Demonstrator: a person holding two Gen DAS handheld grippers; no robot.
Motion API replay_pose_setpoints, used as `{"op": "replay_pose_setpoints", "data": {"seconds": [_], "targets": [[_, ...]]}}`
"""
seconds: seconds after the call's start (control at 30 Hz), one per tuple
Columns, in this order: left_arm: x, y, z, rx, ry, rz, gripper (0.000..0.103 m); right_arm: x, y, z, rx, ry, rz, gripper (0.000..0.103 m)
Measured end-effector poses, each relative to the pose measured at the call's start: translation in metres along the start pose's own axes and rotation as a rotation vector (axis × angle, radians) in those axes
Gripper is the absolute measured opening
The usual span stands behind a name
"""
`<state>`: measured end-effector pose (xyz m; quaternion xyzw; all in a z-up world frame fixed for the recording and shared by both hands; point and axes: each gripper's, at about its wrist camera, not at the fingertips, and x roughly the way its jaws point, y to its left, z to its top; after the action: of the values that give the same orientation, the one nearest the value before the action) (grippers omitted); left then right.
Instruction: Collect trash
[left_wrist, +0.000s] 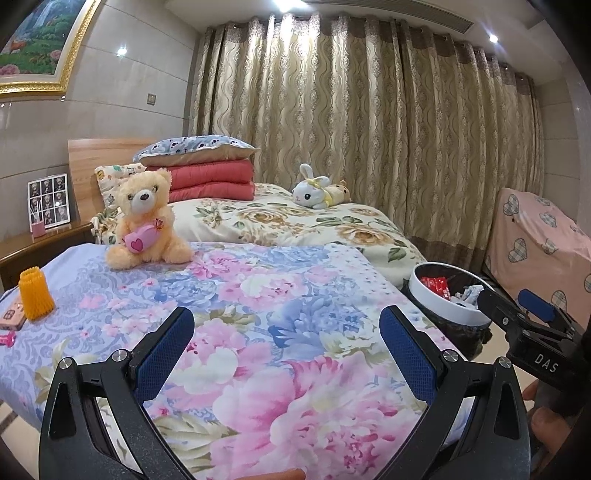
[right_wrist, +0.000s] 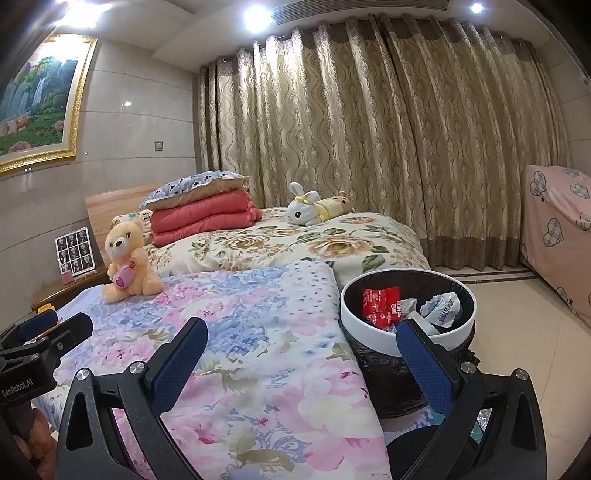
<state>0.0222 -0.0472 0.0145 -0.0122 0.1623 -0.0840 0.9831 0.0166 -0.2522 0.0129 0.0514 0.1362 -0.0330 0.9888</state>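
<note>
A round bin (right_wrist: 369, 341) with a white rim and black bag stands on the floor at the bed's right side. It holds a red wrapper (right_wrist: 380, 302) and crumpled white paper (right_wrist: 441, 308). My right gripper (right_wrist: 302, 326) is open and empty, its right finger in front of the bin rim and its left finger over the bedspread. My left gripper (left_wrist: 287, 317) is open and empty above the floral bedspread (left_wrist: 295, 288). An orange foam net (left_wrist: 35, 295) stands upright at the bed's left edge. Beside it lie a small pink scrap (left_wrist: 7, 338) and a flat pinkish box (left_wrist: 13, 315). The bin (left_wrist: 432, 301) shows to the right.
A tan teddy bear (left_wrist: 147, 221) sits on the bedspread further back. Behind it are folded red quilts (left_wrist: 210, 182), pillows and a white rabbit plush (left_wrist: 314, 188). A wooden nightstand (left_wrist: 44, 243) stands left, curtains behind, and a pink-covered piece of furniture (right_wrist: 557, 236) on the right.
</note>
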Motion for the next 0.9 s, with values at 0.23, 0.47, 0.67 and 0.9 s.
{"op": "replay_pose_setpoints", "data": {"seconds": [0.23,0.47,0.67,0.9], "targets": [[0.0004,-0.0004,-0.0001,0.004,0.0,0.005,0.103,-0.0007,0.0027,0.0008,0.0,-0.002,0.005,0.103],[0.0012,-0.0009,-0.0002,0.004,0.002,0.002,0.103,-0.0007,0.0034,0.0009,0.006,0.0,0.006,0.103],[0.0012,-0.0005,-0.0017,0.004,0.006,-0.001,0.103,-0.0006,0.0035,0.0006,0.006,0.001,0.008,0.103],[0.0009,-0.0006,-0.0026,0.005,0.008,-0.001,0.103,-0.0008,0.0043,-0.0004,0.006,0.001,0.009,0.103]]}}
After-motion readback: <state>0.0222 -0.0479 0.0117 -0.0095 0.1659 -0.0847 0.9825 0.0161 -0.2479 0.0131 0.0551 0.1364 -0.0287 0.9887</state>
